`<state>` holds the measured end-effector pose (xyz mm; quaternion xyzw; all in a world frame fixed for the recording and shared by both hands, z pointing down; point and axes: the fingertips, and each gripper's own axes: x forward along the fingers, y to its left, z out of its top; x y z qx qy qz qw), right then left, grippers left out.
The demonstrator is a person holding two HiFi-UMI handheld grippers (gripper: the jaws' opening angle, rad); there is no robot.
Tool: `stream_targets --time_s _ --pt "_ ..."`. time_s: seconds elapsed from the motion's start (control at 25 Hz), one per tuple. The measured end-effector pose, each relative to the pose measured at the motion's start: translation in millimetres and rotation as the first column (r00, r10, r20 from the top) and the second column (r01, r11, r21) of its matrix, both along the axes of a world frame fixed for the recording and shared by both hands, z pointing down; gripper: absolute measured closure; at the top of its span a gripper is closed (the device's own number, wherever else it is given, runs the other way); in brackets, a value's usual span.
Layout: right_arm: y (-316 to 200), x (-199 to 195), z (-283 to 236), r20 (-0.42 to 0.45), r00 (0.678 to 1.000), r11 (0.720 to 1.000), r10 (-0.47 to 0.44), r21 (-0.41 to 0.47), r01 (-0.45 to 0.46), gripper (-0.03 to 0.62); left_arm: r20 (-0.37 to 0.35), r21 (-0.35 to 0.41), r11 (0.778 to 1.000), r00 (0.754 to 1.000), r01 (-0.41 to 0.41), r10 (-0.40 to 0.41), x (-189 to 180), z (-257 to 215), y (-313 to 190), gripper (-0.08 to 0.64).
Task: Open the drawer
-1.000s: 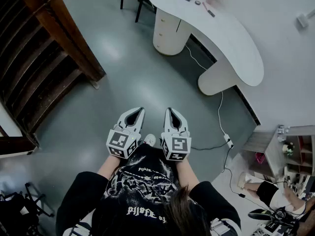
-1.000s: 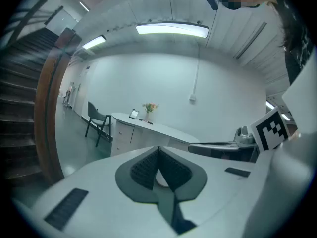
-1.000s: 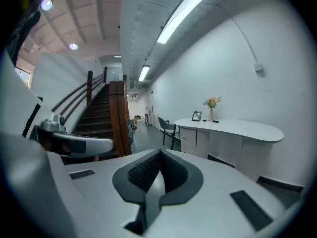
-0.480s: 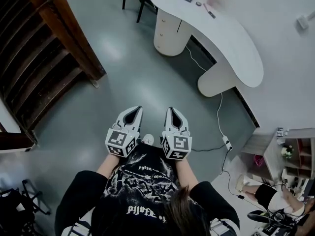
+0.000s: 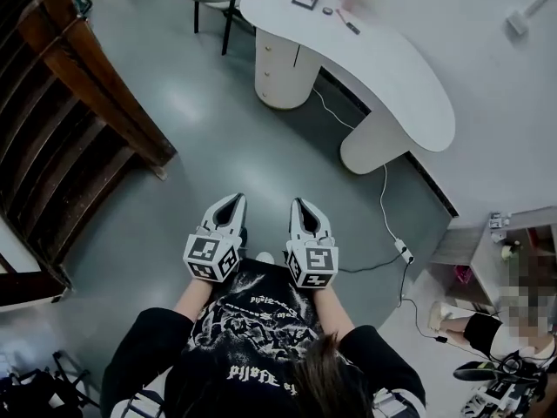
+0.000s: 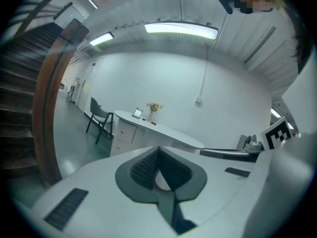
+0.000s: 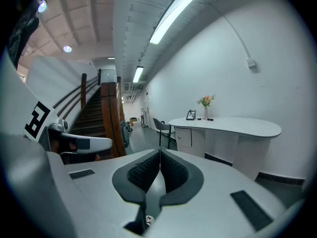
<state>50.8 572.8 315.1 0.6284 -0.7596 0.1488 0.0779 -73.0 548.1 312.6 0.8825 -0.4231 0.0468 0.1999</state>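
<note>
Head view: left gripper and right gripper at 6 o'clock, both closed and empty. Drawer in desk pedestal at 12 o'clock, well apart. The desk has shifted slightly down-left, so the approach has probably begun.
Left gripper view: jaws together; drawer at 10 o'clock of tips.
Right gripper view: jaws together; drawer at 2 o'clock of tips.

The head view looks steeply down from above the person, past the left gripper and right gripper, onto the floor. The desk lies far up the frame, the stairs at its left. Each gripper view sits right behind its own closed jaws and faces almost level across the room. Both share the distant desk, the chair and the stairs.
</note>
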Motion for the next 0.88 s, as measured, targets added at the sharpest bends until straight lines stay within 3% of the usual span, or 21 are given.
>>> stream_targets --time_s 0.12,0.32,0.56,0.88 --pt "-21 8 1 -0.015 0.999 0.999 0.034 -0.003 -0.034 0.566 0.033 0.020 0.999 0.998 -0.045 0.045 6 -4 -25 0.540" --pt "-63 0 -1 -0.136 0.990 1.000 0.026 0.002 -0.026 0.566 0.012 0.007 0.999 0.999 -0.046 0.046 -4 -4 -75 0.540" --pt "-129 -11 -6 -0.120 0.992 0.999 0.046 0.002 -0.046 0.566 -0.015 0.010 0.996 0.996 -0.092 0.092 -6 -10 -144 0.540" --pt "-197 -22 -14 -0.107 0.987 0.993 0.121 -0.001 -0.122 0.566 0.028 0.032 0.986 0.986 -0.163 0.163 -15 -14 -225 0.540"
